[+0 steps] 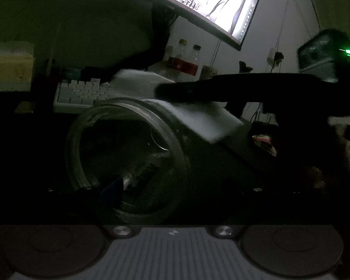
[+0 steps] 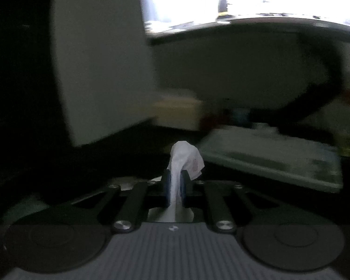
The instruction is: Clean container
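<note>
Your left claw (image 1: 128, 186) pinches the jar (image 1: 128, 161) on its side, mouth facing you, w/ your right claw (image 2: 175, 186) squeezing a tissue (image 2: 186, 158) above & right of it

Clear glass jar (image 1: 128, 161), white tissue (image 2: 185, 161), blue gripper pads (image 2: 167, 186), white keyboard (image 1: 81, 93), green indicator light (image 1: 348, 51)

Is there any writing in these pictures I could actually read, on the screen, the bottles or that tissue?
Monitor: a row of large Chinese characters along its lower edge, cut off by the frame; "深深地" reads, the rest is uncertain.
Bottles: label too small and dark to read.
Clear jar: dark markings on its wall, unreadable.
Tissue pinched in the right gripper: a faint reddish print, too blurred to read.
Keyboard: key legends unreadable.
</note>
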`<act>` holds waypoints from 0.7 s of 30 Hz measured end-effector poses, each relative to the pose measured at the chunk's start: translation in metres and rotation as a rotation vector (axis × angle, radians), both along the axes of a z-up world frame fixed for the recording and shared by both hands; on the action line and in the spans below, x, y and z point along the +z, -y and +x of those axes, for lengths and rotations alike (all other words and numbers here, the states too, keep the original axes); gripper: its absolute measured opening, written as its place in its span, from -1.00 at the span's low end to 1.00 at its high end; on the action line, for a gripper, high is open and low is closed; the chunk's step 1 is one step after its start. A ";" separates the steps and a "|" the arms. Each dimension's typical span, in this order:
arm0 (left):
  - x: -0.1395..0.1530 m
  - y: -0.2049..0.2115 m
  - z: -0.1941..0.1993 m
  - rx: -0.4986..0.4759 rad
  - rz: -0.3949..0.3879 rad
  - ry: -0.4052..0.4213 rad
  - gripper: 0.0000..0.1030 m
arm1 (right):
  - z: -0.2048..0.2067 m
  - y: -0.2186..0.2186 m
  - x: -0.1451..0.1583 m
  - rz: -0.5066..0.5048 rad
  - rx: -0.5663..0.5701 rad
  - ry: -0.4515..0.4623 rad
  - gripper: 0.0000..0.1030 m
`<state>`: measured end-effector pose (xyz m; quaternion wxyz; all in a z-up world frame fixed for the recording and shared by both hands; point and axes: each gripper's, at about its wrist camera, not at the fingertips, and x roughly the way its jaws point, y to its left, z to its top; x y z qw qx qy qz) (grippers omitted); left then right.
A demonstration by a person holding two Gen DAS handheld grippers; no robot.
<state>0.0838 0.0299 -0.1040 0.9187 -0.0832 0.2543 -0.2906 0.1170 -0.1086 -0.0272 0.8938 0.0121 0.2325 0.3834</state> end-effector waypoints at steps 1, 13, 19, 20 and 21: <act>0.000 0.000 0.000 0.000 0.001 0.000 0.79 | -0.002 -0.001 0.000 0.005 0.018 0.001 -0.78; 0.001 -0.005 0.002 0.026 0.001 -0.005 0.79 | 0.036 0.010 -0.008 -0.039 -0.246 -0.074 -0.78; 0.000 -0.004 0.003 0.037 0.000 -0.005 0.79 | 0.025 -0.004 -0.005 -0.043 -0.138 -0.038 -0.78; 0.000 -0.004 0.003 0.042 -0.003 -0.006 0.79 | 0.026 -0.005 -0.005 -0.047 -0.134 -0.037 -0.78; 0.000 -0.003 0.003 0.049 -0.005 -0.006 0.79 | 0.026 -0.006 -0.005 -0.050 -0.131 -0.036 -0.78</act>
